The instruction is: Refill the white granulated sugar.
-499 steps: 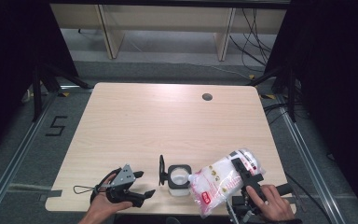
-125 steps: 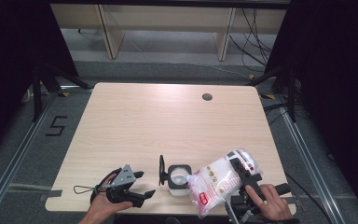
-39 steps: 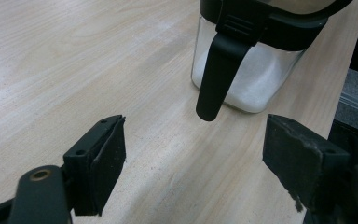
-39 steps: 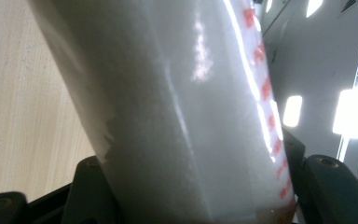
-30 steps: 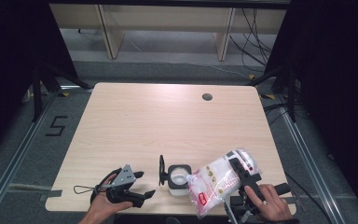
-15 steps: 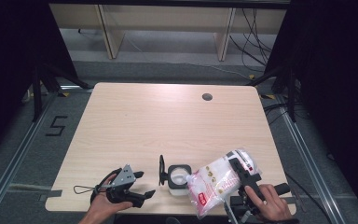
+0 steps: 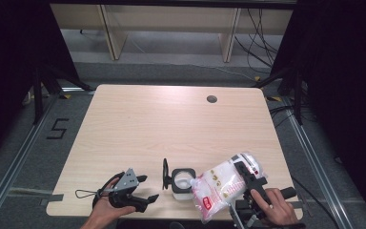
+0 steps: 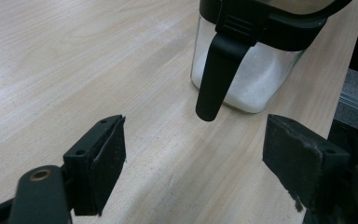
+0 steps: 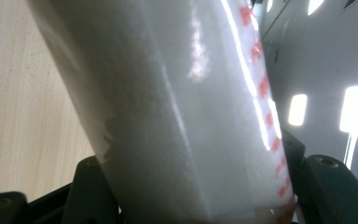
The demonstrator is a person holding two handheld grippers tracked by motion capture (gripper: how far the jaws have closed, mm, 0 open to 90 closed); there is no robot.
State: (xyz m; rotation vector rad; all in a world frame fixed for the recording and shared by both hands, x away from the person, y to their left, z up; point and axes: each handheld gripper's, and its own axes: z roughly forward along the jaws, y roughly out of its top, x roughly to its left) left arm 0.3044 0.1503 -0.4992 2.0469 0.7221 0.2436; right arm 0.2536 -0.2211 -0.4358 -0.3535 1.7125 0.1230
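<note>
A clear square jar (image 7: 181, 183) with a black rim and an open hinged lid (image 7: 165, 173) stands near the table's front edge, partly full of white grains. Its black clasp (image 8: 216, 70) hangs down the glass side (image 8: 242, 81). My left gripper (image 7: 145, 188) rests on the table just left of the jar, open, with nothing between its pads (image 8: 108, 158). My right gripper (image 7: 248, 183) is shut on a clear plastic bag of white grains with red print (image 7: 221, 188), tilted with its lower end over the jar. The bag (image 9: 177, 112) stands between the right jaws.
The light wooden table (image 7: 171, 129) has a round cable hole (image 7: 212, 99) at the back right. Shelving legs and cables stand on the floor beyond the far edge. Floor rails run along both sides.
The bag and right gripper have shifted slightly, staying tilted over the jar. The left gripper has not moved.
</note>
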